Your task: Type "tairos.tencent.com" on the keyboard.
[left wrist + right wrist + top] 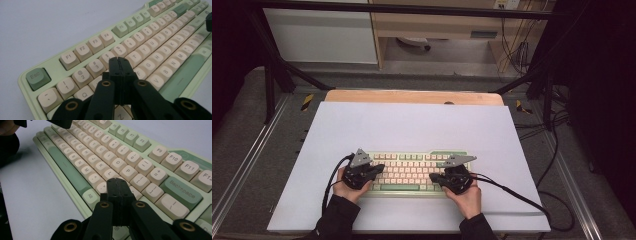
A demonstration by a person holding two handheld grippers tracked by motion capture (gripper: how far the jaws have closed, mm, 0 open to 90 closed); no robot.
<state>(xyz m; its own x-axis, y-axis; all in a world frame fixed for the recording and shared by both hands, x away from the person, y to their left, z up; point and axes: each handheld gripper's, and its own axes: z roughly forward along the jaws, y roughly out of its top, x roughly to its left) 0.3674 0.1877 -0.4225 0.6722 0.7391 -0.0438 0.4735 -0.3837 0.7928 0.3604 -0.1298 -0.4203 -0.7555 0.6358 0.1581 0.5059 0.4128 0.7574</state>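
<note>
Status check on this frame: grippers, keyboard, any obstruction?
Left gripper and right gripper both shut, empty, poised over keys. Pale green keyboard with cream keycaps flat on white sheet. Nothing obstructing.

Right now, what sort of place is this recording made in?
Probably a lab or workshop recording station: a dark metal frame surrounds a table with a white sheet, loose cables trail beside it, and a green keyboard is laid out centrally.

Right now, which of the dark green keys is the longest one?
The dark green space bar, the long strip along the front row of the pale green keyboard. The green Esc key and green Backspace key are far shorter.
</note>
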